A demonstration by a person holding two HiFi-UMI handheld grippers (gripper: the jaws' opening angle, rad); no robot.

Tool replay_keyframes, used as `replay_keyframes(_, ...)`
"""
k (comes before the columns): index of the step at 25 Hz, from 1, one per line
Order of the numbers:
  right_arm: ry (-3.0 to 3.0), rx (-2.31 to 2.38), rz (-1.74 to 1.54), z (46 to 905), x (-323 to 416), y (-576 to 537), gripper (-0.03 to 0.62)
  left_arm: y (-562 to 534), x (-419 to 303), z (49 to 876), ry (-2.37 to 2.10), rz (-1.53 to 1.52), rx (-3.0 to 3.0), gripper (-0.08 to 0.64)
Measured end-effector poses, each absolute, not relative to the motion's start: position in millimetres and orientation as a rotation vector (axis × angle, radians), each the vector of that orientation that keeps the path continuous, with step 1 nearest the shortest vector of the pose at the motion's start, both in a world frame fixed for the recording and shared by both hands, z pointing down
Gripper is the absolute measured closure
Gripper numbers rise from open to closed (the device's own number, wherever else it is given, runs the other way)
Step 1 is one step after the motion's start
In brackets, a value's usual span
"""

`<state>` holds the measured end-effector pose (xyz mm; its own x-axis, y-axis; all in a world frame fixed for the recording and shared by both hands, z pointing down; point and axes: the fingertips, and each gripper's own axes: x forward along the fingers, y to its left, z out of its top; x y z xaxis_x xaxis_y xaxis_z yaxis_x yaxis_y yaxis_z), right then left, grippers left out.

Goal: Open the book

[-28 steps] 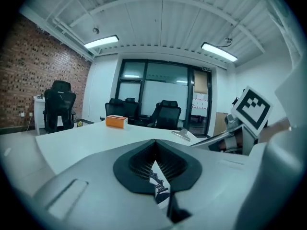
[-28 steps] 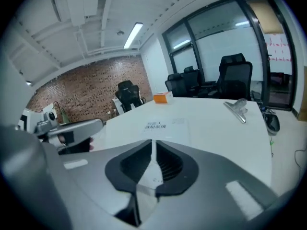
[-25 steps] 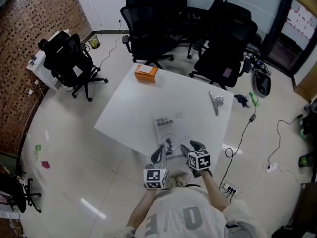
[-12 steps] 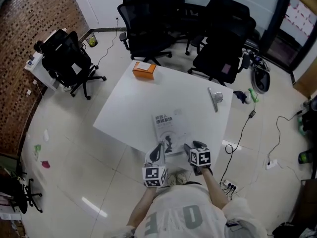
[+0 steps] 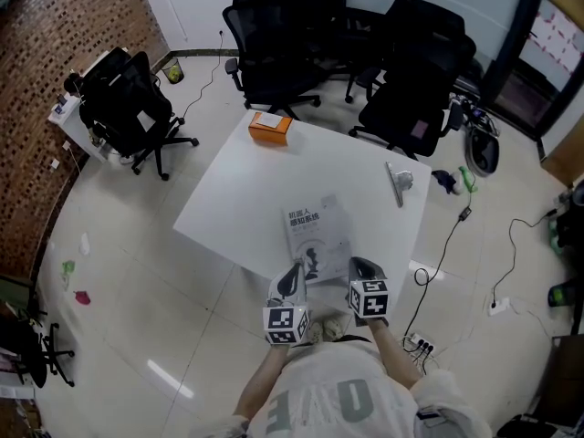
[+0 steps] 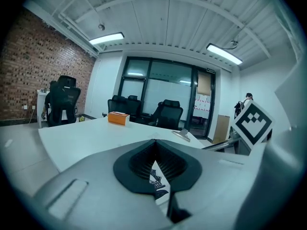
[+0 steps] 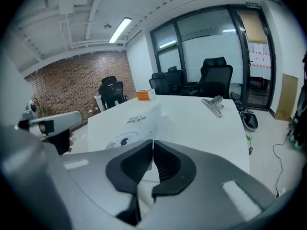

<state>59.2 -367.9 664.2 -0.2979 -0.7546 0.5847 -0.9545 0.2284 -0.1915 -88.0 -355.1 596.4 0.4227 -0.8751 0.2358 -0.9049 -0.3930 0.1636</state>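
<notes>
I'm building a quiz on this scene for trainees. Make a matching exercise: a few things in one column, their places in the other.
Things:
1 orange box
2 metal clip
3 book
4 black chairs

Places:
A on the floor beyond the table
B near edge of the table
C far left corner of the table
D right side of the table

Pairs: 1-C, 2-D, 3-B, 4-A

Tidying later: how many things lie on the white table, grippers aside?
3: orange box at far corner, metal clip near right edge, book at near edge; none apparently hidden.
</notes>
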Motion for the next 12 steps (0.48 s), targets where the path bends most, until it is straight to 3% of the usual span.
replay_keyframes(6,-2.403,1.444,0.522,599.5,2.0,-353.7,0.588,-367.6,-90.6,579.6,-1.596,0.169,2.369,0.548)
replay_keyframes(12,-2.527,1.225,0.378,588.2,-45.2,-334.2,0.588,-370.0,-91.4,580.1,-1.580,0.200,2.320,0.548)
